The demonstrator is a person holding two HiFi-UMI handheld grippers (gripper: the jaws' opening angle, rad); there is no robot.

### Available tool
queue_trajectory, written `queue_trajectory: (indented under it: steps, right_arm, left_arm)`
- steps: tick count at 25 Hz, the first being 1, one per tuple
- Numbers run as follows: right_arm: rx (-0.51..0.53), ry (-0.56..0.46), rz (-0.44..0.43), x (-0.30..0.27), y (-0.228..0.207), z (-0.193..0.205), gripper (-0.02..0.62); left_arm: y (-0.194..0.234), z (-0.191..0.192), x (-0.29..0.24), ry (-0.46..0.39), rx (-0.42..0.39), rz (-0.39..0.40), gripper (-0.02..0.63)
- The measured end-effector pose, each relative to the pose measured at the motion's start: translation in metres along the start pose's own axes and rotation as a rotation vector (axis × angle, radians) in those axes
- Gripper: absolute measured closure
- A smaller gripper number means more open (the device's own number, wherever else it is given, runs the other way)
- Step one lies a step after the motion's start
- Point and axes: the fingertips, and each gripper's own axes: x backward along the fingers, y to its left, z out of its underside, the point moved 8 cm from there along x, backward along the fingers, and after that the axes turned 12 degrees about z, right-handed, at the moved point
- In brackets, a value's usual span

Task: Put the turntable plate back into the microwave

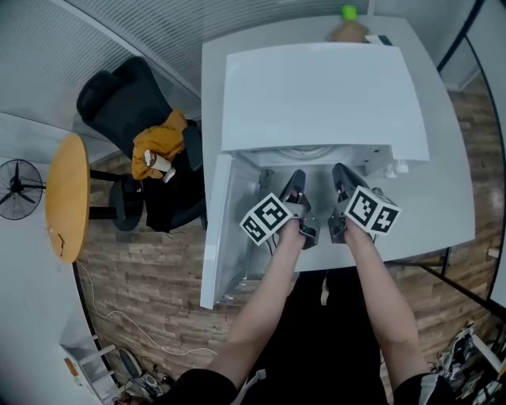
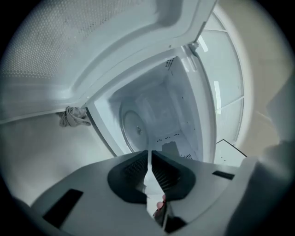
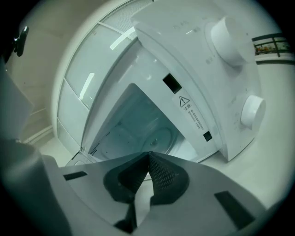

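Note:
The white microwave point(image 1: 316, 95) stands on a white table point(image 1: 443, 198) with its door point(image 1: 217, 229) swung open to the left. The round turntable plate point(image 2: 133, 129) lies flat on the floor of the cavity; the right gripper view also shows the plate point(image 3: 154, 138). My left gripper point(image 1: 296, 178) and right gripper point(image 1: 340, 170) are side by side just in front of the opening, pointing in. The left gripper point(image 2: 149, 154) is shut with nothing between its pads. The right gripper point(image 3: 148, 154) is shut and empty too. Neither touches the plate.
The control panel with two white knobs point(image 3: 252, 113) is right of the cavity. A crumpled grey cloth point(image 2: 73, 116) lies beside the microwave. A bottle with a green cap point(image 1: 349, 24) stands behind it. A black chair with an orange garment point(image 1: 158, 146) and a round wooden table point(image 1: 67, 198) are left.

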Motion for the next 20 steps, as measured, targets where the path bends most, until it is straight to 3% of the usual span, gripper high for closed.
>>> queue_trajectory:
  steps: [12,20]
  right_arm:
    - [0.174,-0.02,-0.102,0.081,0.009,-0.014,0.591]
    - [0.377,-0.09,-0.191,0.144,0.029,-0.029,0.589]
  left_arm:
    - [-0.069,0.029,0.044,-0.034,-0.15,0.017,0.606]
    - [-0.131,0.043,0.087,-0.052,-0.369,0.054,0.606]
